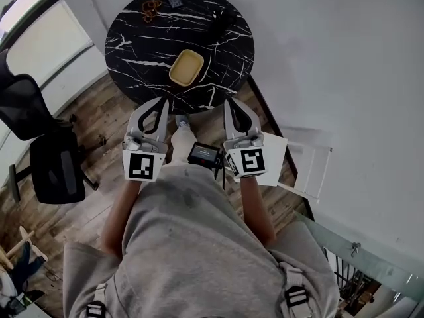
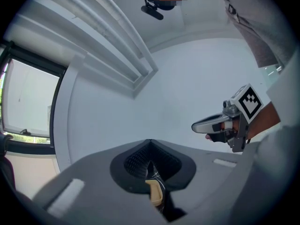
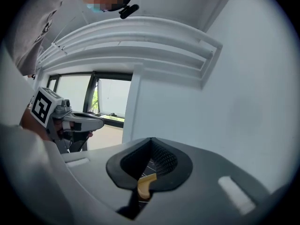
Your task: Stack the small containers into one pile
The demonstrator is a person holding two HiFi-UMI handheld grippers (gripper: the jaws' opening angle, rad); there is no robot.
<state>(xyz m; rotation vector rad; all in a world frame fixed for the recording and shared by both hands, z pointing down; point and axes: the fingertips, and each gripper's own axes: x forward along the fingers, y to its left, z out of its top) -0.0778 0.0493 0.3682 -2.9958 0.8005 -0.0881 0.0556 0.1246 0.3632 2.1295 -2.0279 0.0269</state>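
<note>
A tan, rounded-square container sits on the near part of the round black marble table; I cannot tell whether it is one or a nested pile. My left gripper and right gripper are held side by side close to the person's body, short of the table's near edge. Both are shut with nothing in them. In the left gripper view the jaws meet, and only a sliver of the container shows below them. The right gripper view shows its closed jaws above the same container.
Brown rings, a small dark card and a dark object lie at the table's far side. A black office chair stands at the left on the wood floor. A white frame leans at the right by the white wall.
</note>
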